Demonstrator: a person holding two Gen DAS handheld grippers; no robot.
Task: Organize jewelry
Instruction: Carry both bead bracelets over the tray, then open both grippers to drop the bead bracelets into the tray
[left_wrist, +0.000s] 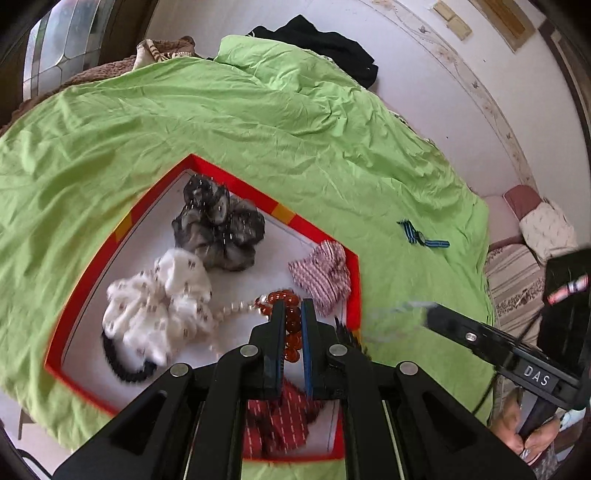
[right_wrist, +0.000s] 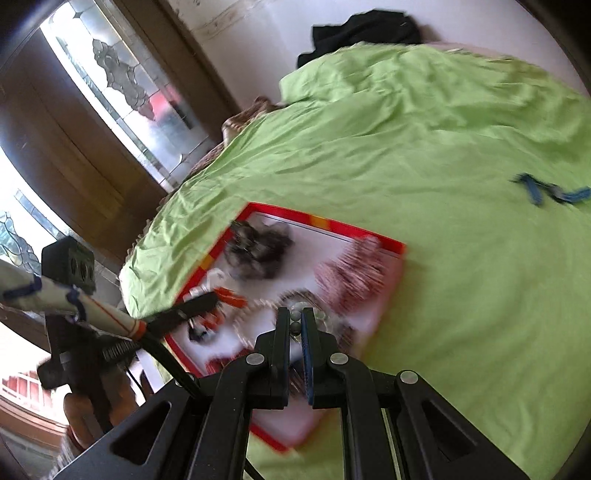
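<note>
a green sheet (left_wrist: 258, 122) bears a red-rimmed box (left_wrist: 354, 266) of scrunchies and beads. the left gripper (left_wrist: 293, 308) is clamped on an amber bead bracelet (left_wrist: 291, 325) over the box; the right gripper (right_wrist: 295, 315) pinches a clear bead string (right_wrist: 297, 317).

Both views are fisheye cameras mounted behind a gripper's fingers, looking forward and steeply down along them. The left wrist view sits close above the red-rimmed tray (left_wrist: 354, 280), which fills its lower left, with the green sheet (left_wrist: 258, 122) spreading across the upper frame. The right wrist view looks from farther right and is rolled, so the tray (right_wrist: 384, 240) sits lower centre, the window (right_wrist: 122, 85) upper left. Both share the tray, the sheet and the blue strap (left_wrist: 423, 236) (right_wrist: 546, 192).
</note>
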